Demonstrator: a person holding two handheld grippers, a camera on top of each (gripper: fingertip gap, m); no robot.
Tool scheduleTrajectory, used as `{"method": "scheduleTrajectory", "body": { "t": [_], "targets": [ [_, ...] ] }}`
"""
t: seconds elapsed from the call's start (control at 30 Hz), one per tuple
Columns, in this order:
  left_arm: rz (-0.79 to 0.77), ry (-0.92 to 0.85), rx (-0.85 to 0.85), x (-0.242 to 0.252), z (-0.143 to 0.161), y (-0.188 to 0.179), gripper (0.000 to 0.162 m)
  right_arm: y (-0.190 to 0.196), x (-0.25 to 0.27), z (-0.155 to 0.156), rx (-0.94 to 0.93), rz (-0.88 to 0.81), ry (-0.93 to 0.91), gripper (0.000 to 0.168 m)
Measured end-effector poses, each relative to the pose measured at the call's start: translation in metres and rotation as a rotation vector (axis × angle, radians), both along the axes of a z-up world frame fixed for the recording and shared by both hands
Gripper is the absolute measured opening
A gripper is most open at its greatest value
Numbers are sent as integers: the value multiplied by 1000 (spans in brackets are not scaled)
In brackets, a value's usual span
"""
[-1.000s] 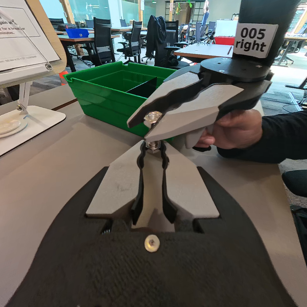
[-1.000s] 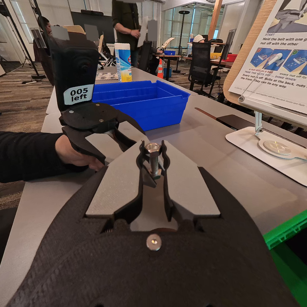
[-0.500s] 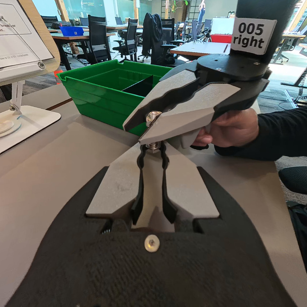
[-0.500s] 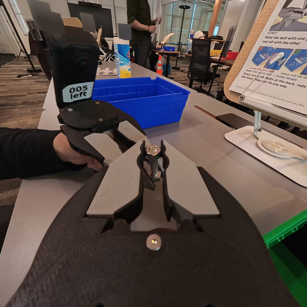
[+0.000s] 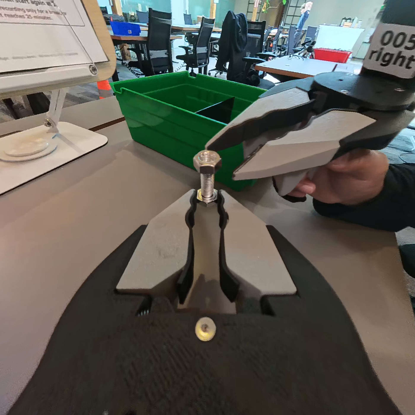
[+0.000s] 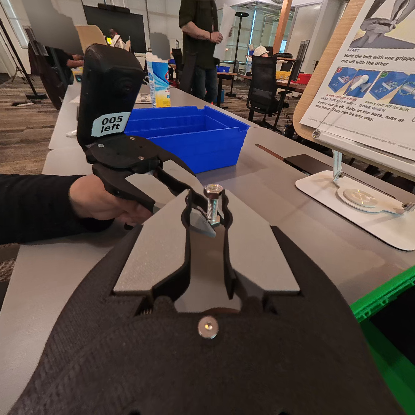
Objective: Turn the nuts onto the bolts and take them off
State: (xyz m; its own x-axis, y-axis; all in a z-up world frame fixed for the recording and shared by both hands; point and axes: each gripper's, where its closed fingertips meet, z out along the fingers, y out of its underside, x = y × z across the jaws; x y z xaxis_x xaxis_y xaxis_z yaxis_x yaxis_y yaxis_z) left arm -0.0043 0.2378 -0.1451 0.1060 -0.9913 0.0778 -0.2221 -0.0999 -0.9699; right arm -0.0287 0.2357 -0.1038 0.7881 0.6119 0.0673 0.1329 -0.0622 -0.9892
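A silver bolt [image 5: 207,183] stands upright, and my left gripper [image 5: 206,199] is shut on its hex head at the bottom. A silver nut [image 5: 207,161] sits at the very top of the threads. My right gripper [image 5: 222,162] comes in from the right with its jaws open; the upper tip is beside the nut and the lower tip is clear of it. In the right wrist view the nut [image 6: 213,190] and bolt [image 6: 212,210] stand between the spread tips of my right gripper [image 6: 206,197], with a gap on each side. The left gripper [image 6: 211,226] reaches in from the left there.
A green bin [image 5: 157,116] with a black divider stands just behind the bolt. A blue bin [image 6: 202,143] stands on the far side of the grey table [image 6: 280,202]. An instruction board [image 6: 359,89] on a white base [image 6: 359,222] stands nearby. A person [image 6: 199,45] stands beyond the table. The left gripper's tips are roughly 4 centimetres from the right gripper's.
My right gripper was shut on the nut; it has opened and drawn back to the right. The nut stays on top of the bolt. My left gripper keeps hold of the bolt.
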Motion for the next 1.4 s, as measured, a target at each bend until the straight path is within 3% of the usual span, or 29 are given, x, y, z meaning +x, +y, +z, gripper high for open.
{"method": "scheduleTrajectory", "body": {
  "t": [0.57, 0.97, 1.17, 1.4],
  "targets": [
    [-85, 9, 40, 8, 0, -24, 15, 1, -9, -7, -18, 19, -17, 15],
    [-71, 10, 48, 7, 0, -20, 15, 2, -3, -4, -20, 10, 5, 15],
    [-36, 4, 29, 3, 1, -10, 15, 3, -1, -5, -24, -6, 7, 27],
    [14, 15, 1, 0, -3, 2, 15, 2, 3, 1, 35, -52, -37, 20]
  ]
}}
